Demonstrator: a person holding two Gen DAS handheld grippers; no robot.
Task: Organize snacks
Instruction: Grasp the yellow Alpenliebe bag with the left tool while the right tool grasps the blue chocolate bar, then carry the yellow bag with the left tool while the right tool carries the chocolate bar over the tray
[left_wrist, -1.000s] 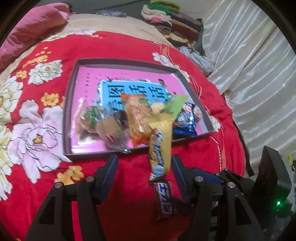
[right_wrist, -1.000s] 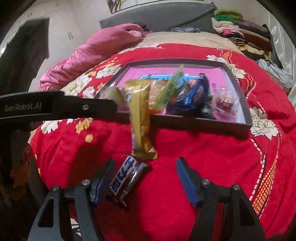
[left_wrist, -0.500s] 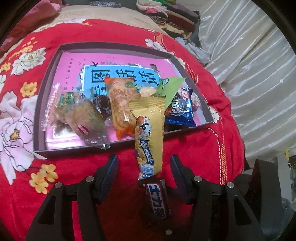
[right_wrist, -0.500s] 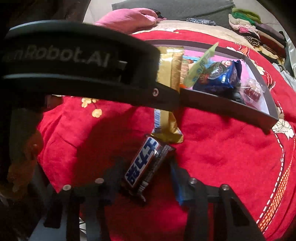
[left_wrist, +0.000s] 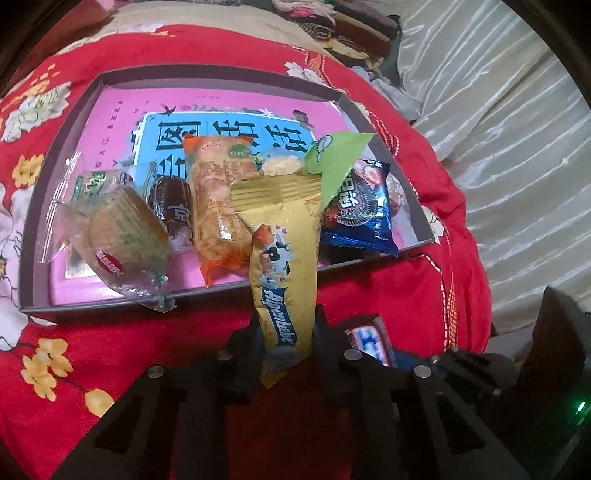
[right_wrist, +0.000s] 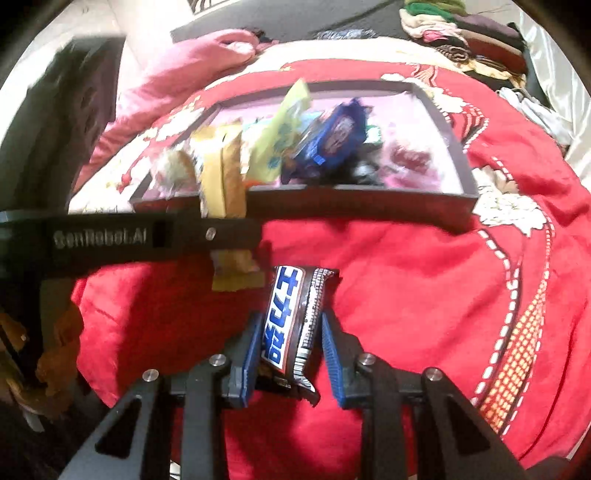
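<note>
The left gripper (left_wrist: 286, 343) is clenched on the near end of the yellow wafer pack (left_wrist: 284, 258), whose far end leans over the tray's (left_wrist: 62, 147) near rim. The right gripper (right_wrist: 291, 347) grasps the blue-and-white chocolate bar (right_wrist: 291, 314), which lies on the red quilt (right_wrist: 424, 295) just near of the tray. Most snacks already sit in a heap at the near side of the tray: a clear-wrapped cake (left_wrist: 122, 236), an orange pack (left_wrist: 218, 199), a green pack (left_wrist: 336, 162), a blue cookie pack (left_wrist: 358, 210). These two held snacks seem the only ones not yet inside; the far half of the tray is bare.
</note>
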